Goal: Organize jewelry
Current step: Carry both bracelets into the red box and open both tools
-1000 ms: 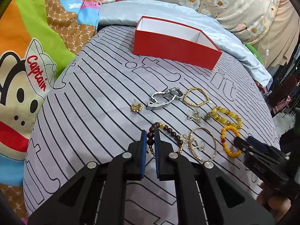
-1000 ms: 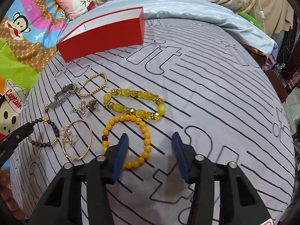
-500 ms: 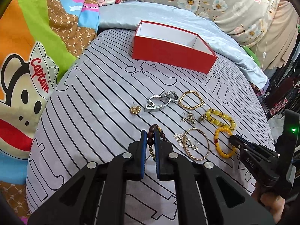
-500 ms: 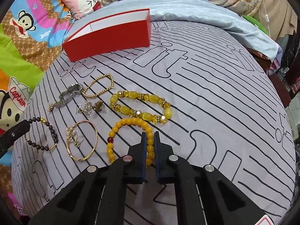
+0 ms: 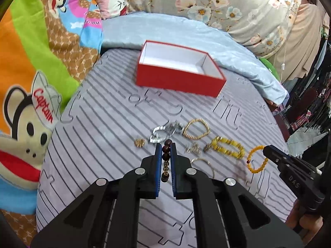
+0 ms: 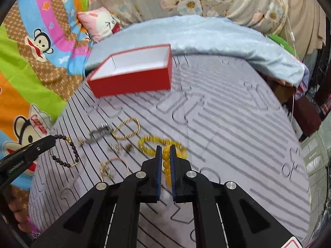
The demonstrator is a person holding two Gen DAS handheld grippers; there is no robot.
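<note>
Jewelry is being cleared two pieces at a time. The dark bead bracelet (image 5: pixel 166 161) hangs pinched between the pressed-together fingers of the left gripper (image 5: pixel 165 147), its loop dangling clear of the striped bedcover (image 6: pixel 238 136). The orange bead bracelet (image 6: pixel 166 163) is clamped the same way in the right gripper (image 6: pixel 164 150), whose jaws have just been closing onto it, and it too looks lifted off the cloth.

Left lying on the cover are a yellow stone bracelet (image 5: pixel 227 146), a gold bead bracelet (image 5: pixel 196 131), a silver chain piece (image 5: pixel 165 133), a thin bangle (image 5: pixel 203 164) and some small charms. The red box (image 5: pixel 180 68), open and empty, sits well apart at the far end of the bed.

Each grip is on only a few round beads, so a bracelet could roll out during the carry. A swinging loop could also catch the box's near wall and hang outside instead of dropping in.
</note>
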